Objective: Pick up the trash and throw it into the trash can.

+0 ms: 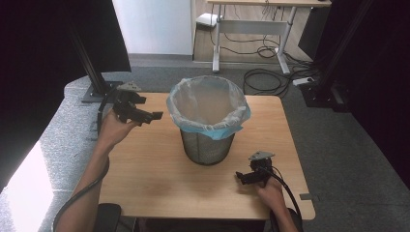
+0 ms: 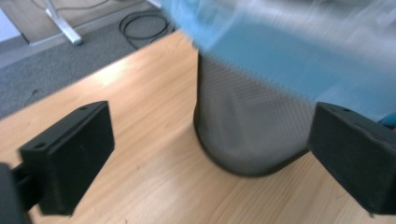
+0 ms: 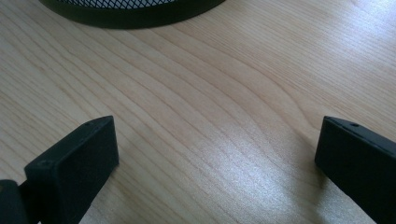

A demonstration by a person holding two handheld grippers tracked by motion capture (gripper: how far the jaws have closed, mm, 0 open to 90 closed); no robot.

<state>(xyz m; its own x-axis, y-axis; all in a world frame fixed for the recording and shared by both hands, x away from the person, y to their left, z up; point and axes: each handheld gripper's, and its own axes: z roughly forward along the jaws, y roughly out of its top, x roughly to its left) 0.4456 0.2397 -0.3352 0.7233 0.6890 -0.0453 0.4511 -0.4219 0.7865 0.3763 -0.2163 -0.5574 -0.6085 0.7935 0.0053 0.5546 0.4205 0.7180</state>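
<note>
Right gripper (image 1: 240,177) sits low over the near right of the wooden table (image 1: 145,179), jaws wide apart, nothing between them. Left gripper (image 1: 153,116) is gaping too, empty, just left of the mesh wastebasket (image 1: 207,147) with its blue bin liner (image 1: 227,129) mid-table.

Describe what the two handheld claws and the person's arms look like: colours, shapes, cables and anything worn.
Both the left claw and the right claw are black, each with two blocky, flat-faced jaws, a grey three-cornered plate on top and a black cable trailing back along the forearm. The forearms are bare, with no sleeves in sight.
</note>
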